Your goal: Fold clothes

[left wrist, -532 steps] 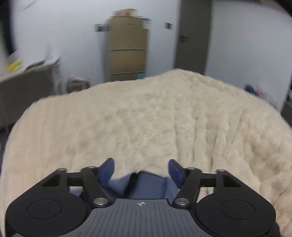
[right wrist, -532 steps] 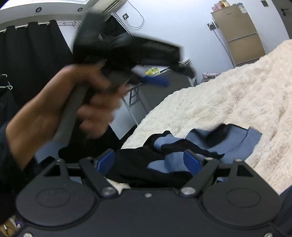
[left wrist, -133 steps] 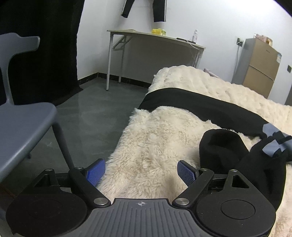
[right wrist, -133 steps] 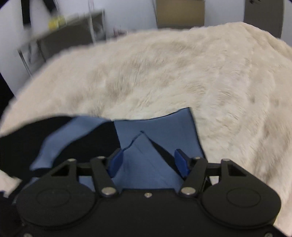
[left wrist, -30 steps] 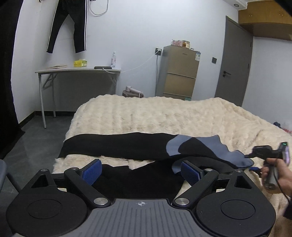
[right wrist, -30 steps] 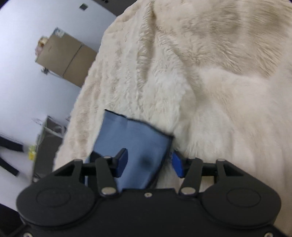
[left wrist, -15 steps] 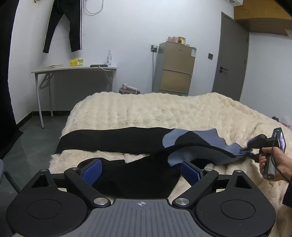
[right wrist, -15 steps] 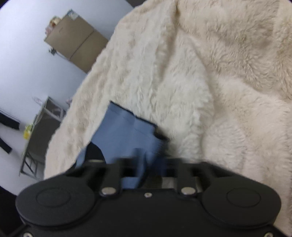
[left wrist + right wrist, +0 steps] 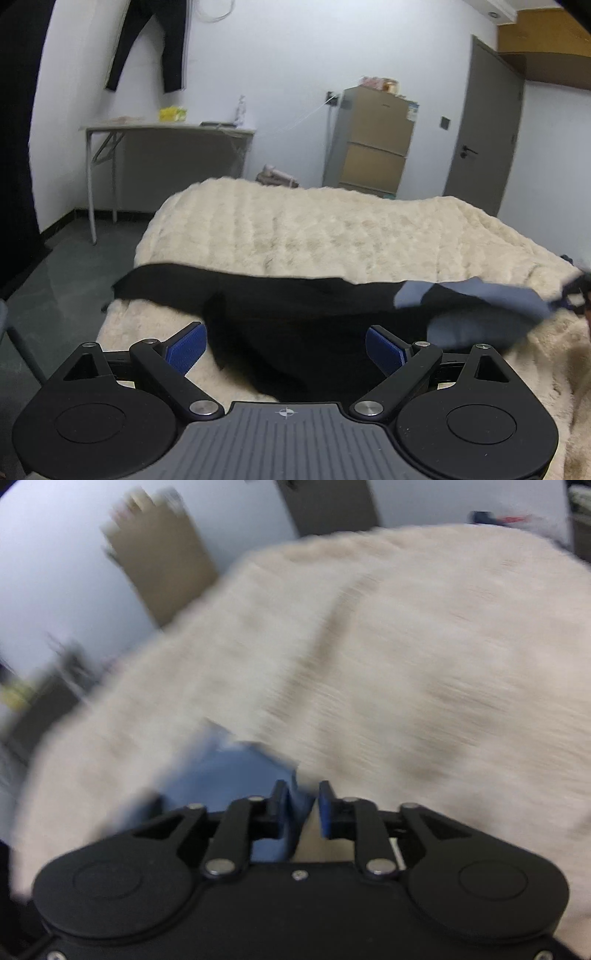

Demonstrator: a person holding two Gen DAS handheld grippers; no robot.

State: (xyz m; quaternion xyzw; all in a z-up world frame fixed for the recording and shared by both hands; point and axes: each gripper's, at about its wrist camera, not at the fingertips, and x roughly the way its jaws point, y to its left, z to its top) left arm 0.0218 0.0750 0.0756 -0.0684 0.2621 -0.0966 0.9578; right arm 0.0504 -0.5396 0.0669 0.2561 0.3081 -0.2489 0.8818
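A black garment with blue-grey panels (image 9: 295,306) lies stretched across the near part of a cream fluffy bed cover (image 9: 332,236). My left gripper (image 9: 284,345) hovers open just above its black middle, nothing between the fingers. My right gripper (image 9: 301,805) is shut on the blue-grey end of the garment (image 9: 229,771). In the left wrist view that same blue end (image 9: 480,299) is held up off the bed at the far right, where the right gripper (image 9: 574,295) shows only in part. The right wrist view is blurred by motion.
A grey folding table (image 9: 166,147) with small items stands at the left wall, and dark trousers (image 9: 147,40) hang above it. A brown cabinet (image 9: 373,144) and a grey door (image 9: 480,136) are behind the bed. Grey floor (image 9: 62,280) lies to the left.
My right gripper has gone from open around the blue end to shut on it and has pulled it rightward, stretching the garment. The left gripper stays open and has come closer.
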